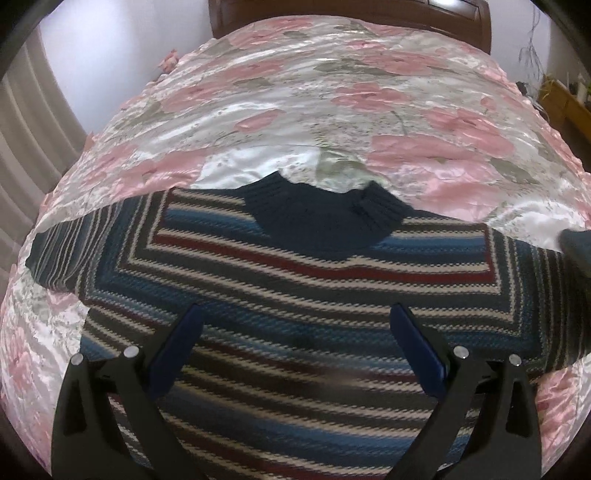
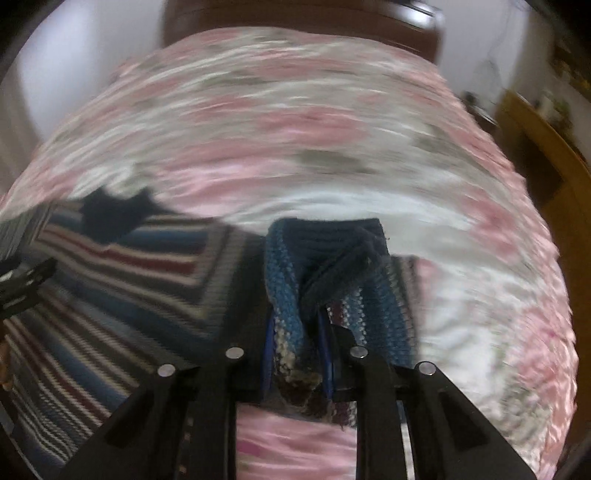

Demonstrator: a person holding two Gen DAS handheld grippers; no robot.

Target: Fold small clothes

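A small knit sweater point(image 1: 295, 280) with blue, red, cream and grey stripes and a dark navy collar point(image 1: 325, 214) lies flat on the bed, both sleeves spread sideways. My left gripper point(image 1: 297, 314) hovers open over the sweater's chest, nothing between its blue-padded fingers. In the blurred right wrist view, my right gripper point(image 2: 295, 332) is shut on the sweater's right sleeve point(image 2: 332, 266), whose navy cuff end is bunched and lifted off the bedspread. The sweater body point(image 2: 122, 280) lies to the left, and the black left gripper point(image 2: 22, 284) shows at the left edge.
A glossy pink floral bedspread point(image 1: 295, 103) covers the bed. A dark wooden headboard point(image 1: 351, 14) stands at the far end. Curtains point(image 1: 33, 125) hang on the left. Wooden furniture point(image 2: 546, 155) stands to the right of the bed.
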